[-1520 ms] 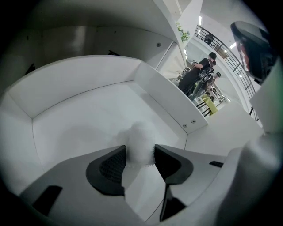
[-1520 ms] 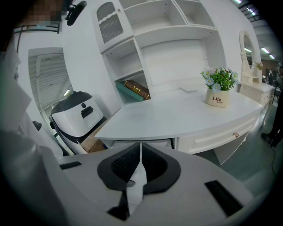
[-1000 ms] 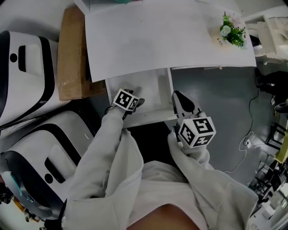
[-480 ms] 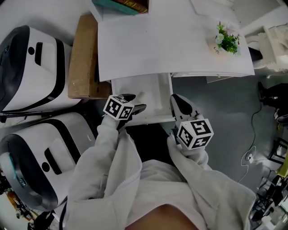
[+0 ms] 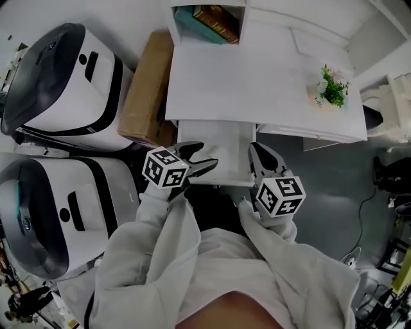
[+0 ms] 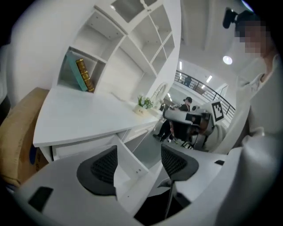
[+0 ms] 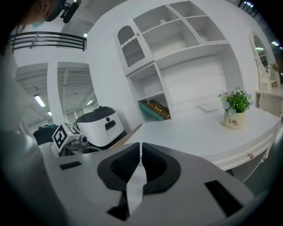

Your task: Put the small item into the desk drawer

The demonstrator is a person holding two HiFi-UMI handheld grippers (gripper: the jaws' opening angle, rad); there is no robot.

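Observation:
The white desk point(image 5: 257, 77) has its drawer point(image 5: 221, 144) pulled open, and what lies inside is not clear. My left gripper point(image 5: 204, 158) hovers open and empty at the drawer's front left corner; in the left gripper view the drawer point(image 6: 128, 176) shows between its spread jaws point(image 6: 137, 163). My right gripper point(image 5: 262, 159) is at the drawer's front right corner. In the right gripper view it point(image 7: 140, 161) is shut on a small white item point(image 7: 135, 187), thin like folded paper or tissue, which hangs down between the pads.
A potted plant point(image 5: 333, 90) stands on the desk's right side, and books point(image 5: 215, 16) sit in a shelf at the back. A cardboard box point(image 5: 149, 96) leans left of the desk. Two large white-and-black machines point(image 5: 64, 77) point(image 5: 51, 212) fill the left side. Grey floor lies to the right.
My left gripper has drawn back from inside the drawer to its front left corner. The right gripper has stayed by the front right corner. The head view has shifted, showing more of the desk.

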